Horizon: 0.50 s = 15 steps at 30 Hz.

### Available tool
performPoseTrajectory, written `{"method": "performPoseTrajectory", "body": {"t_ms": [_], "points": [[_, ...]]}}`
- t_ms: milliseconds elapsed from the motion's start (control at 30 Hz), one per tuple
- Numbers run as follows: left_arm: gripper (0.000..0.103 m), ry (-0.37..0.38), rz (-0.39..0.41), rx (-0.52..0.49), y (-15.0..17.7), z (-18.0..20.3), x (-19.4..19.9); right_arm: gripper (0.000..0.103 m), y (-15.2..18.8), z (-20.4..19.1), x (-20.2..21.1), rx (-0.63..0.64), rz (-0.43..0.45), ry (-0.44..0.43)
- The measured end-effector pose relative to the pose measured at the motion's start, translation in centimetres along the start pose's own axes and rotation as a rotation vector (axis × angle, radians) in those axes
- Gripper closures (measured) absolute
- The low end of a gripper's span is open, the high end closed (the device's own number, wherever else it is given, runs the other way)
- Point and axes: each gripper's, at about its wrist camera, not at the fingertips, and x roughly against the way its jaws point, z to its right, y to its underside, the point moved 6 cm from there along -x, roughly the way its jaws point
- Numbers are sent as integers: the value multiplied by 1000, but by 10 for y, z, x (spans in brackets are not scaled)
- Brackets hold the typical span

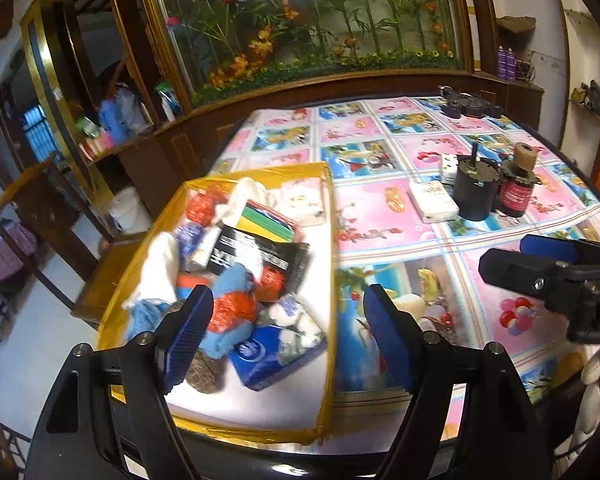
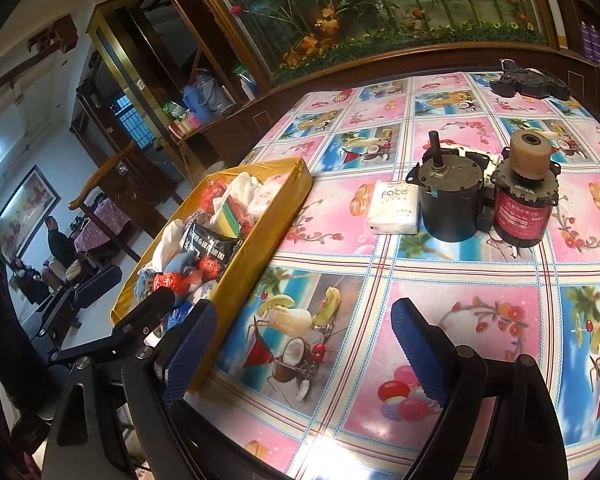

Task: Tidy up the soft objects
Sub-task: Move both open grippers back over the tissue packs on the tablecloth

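Observation:
A yellow-rimmed tray [image 1: 329,240] at the table's left edge holds a pile of soft things: white cloths, blue towels, red-orange mesh balls [image 1: 236,308], a black packet [image 1: 256,256] and a blue tissue pack [image 1: 268,354]. The tray also shows in the right wrist view [image 2: 260,236]. A white tissue pack [image 1: 432,200] [image 2: 394,208] lies on the tablecloth right of the tray. My left gripper [image 1: 288,336] is open and empty above the tray's near right side. My right gripper [image 2: 304,356] is open and empty over the tablecloth; it shows in the left wrist view [image 1: 540,264].
Two black motors [image 2: 448,200] [image 2: 522,204] stand right of the tissue pack. A black device [image 2: 528,82] lies at the table's far edge. A wooden cabinet with a flower display [image 1: 300,20] stands behind the table. A wooden chair [image 1: 52,216] stands left.

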Motion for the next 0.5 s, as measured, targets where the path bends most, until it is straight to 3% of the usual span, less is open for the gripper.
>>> {"method": "performPoseTrajectory", "body": {"t_ms": [167,300,500], "points": [[25,208,-74,102,5,-2,-9,13,-18,33,39,-40,94,35],[26,280,-103,128,5,4,-14,8,-31,85,77,-129,163,101],[26,431,-188,156,10,30,-30,8,-35,140,96,-214,160,184]]}}
